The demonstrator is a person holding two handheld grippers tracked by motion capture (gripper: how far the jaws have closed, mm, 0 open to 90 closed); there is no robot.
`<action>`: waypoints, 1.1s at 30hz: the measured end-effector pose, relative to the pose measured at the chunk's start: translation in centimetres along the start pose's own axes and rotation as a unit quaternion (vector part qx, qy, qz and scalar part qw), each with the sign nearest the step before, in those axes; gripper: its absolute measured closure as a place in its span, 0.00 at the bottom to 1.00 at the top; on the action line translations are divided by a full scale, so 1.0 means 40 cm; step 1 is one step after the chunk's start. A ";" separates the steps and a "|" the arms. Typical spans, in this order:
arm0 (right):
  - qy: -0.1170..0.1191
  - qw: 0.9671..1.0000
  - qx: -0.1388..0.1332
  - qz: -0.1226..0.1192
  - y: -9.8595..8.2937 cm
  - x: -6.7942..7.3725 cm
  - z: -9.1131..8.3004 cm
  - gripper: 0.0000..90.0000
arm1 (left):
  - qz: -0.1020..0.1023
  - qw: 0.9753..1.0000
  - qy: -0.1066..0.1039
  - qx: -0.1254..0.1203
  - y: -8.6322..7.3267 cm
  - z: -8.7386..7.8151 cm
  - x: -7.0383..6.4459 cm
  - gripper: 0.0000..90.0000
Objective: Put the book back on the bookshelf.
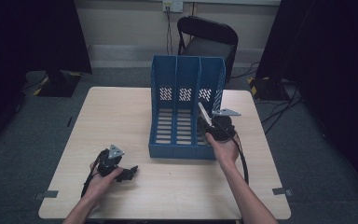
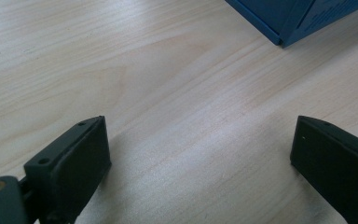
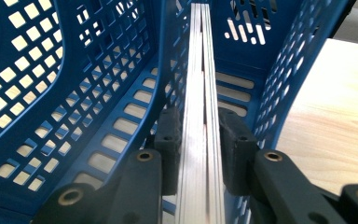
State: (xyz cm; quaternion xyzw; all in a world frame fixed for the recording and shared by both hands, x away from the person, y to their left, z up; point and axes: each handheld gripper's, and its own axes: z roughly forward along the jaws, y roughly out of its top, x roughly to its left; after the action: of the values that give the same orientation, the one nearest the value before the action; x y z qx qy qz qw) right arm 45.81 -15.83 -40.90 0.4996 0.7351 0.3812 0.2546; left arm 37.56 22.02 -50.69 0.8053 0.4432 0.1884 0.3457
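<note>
Jaws on my right gripper (image 3: 200, 154) are clamped on a thin silver metal strip (image 3: 200, 93); looks like two flat strips stacked face to face, though I can't rule out one grooved piece. It's edge-up, running forward into the rightmost slot of the blue file rack (image 1: 186, 107), just beside the divider wall. In the high view the strip (image 1: 204, 112) tilts up out of the gripper (image 1: 209, 123) at the rack's right front corner.

Handling call: stiff, light, smooth metal, so probably slippery across the pads and prone to pivoting if held at one end. I'd keep the grip on the flat faces, near the tail end as now, and squeeze firmly. Perforated rack walls could snag the leading edge.

Left gripper (image 1: 130, 173) sits on the counter (image 1: 121, 107), well left of the rack's front, jaws wide apart, holding nothing.

Count: one rack with three slots, two grippers, one chair (image 1: 207, 39) behind the rack.
</note>
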 end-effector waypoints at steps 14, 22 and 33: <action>0.034 0.993 -0.108 0.033 -0.104 -0.013 -0.035 0.68 | 0.001 1.000 0.000 0.000 0.000 0.000 0.000 0.04; 0.021 0.992 -0.118 0.032 -0.128 -0.007 -0.022 0.70 | 0.003 1.000 -0.001 0.003 0.002 0.002 -0.002 0.03; 0.004 0.993 -0.118 0.030 -0.129 -0.001 -0.010 0.78 | 0.007 1.000 -0.005 0.007 0.007 0.008 -0.004 0.00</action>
State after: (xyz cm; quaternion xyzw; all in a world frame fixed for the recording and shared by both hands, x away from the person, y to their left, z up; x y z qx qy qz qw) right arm 42.76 -17.07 -44.87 0.4861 0.6710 0.4746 0.2970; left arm 37.86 21.64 -50.71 0.8120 0.4367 0.1834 0.3409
